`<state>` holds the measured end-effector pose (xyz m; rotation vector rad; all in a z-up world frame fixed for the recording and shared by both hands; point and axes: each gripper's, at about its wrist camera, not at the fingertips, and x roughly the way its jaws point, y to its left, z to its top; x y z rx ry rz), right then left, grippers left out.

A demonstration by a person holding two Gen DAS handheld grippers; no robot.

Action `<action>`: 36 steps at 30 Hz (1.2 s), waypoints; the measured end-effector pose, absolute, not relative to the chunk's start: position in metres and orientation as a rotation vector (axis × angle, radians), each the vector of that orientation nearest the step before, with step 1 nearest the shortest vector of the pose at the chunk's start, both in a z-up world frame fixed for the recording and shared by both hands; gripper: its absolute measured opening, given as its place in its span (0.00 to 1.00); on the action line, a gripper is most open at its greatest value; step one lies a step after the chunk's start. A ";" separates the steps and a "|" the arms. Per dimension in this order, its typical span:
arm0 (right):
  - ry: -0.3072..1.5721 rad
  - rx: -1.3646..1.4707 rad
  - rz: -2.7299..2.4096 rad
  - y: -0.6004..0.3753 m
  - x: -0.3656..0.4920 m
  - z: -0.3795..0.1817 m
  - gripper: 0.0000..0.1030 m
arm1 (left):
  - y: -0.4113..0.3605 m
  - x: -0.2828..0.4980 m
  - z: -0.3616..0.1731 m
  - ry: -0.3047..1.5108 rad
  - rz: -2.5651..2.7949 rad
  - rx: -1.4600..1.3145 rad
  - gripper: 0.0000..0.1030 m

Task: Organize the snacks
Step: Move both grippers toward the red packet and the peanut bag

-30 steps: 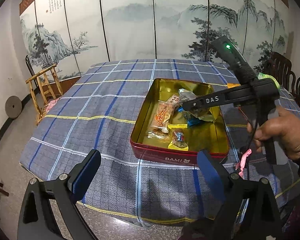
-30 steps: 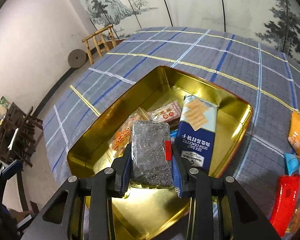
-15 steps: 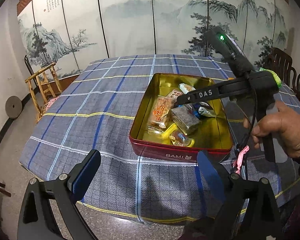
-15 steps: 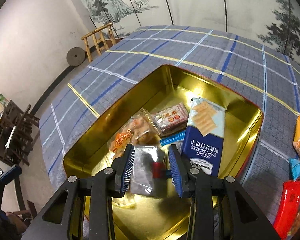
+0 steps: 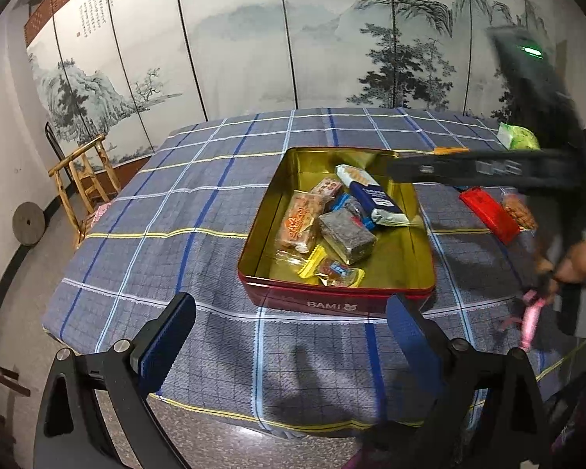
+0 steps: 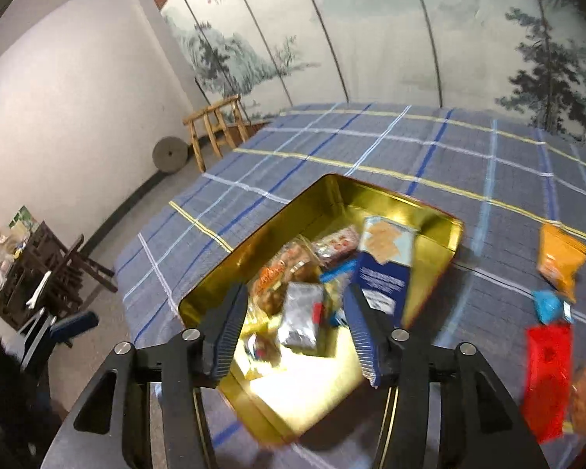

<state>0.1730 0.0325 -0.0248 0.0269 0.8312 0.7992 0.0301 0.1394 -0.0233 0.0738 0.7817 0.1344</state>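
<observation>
right wrist view: right gripper (image 6: pixel 295 322) hangs over the near end of the gold tin (image 6: pixel 211 281), jaws opening and empty now that the dark packet (image 5: pixel 345 236) clamped a second ago lies inside, bare plaid cloth (image 5: pixel 156 211) all around, while left gripper (image 5: pixel 289 340) stays spread at the table's edge.

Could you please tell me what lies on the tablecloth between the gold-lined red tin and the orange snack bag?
That stretch of the blue plaid tablecloth is bare, in the right wrist view: nothing lies between the gold-lined red tin and the orange snack bag.
</observation>
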 end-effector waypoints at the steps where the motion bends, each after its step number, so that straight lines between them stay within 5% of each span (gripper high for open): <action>1: 0.810 0.029 0.789 0.019 0.165 -0.022 0.54 | 0.137 0.030 -0.023 0.781 0.132 0.079 0.94; 10: 0.705 -0.020 0.506 -0.120 0.114 -0.029 0.68 | 0.098 0.036 -0.019 0.811 0.006 0.094 0.94; 24: 0.772 0.115 0.132 -0.324 0.105 -0.078 0.70 | -0.009 0.121 -0.031 1.014 -0.294 -0.165 0.93; 30: 0.764 0.147 0.174 -0.334 0.106 -0.088 0.71 | -0.054 0.191 -0.063 1.177 -0.272 -0.193 0.71; 36: 0.752 0.232 0.220 -0.346 0.108 -0.097 0.72 | -0.086 0.228 -0.084 1.239 -0.251 -0.120 0.70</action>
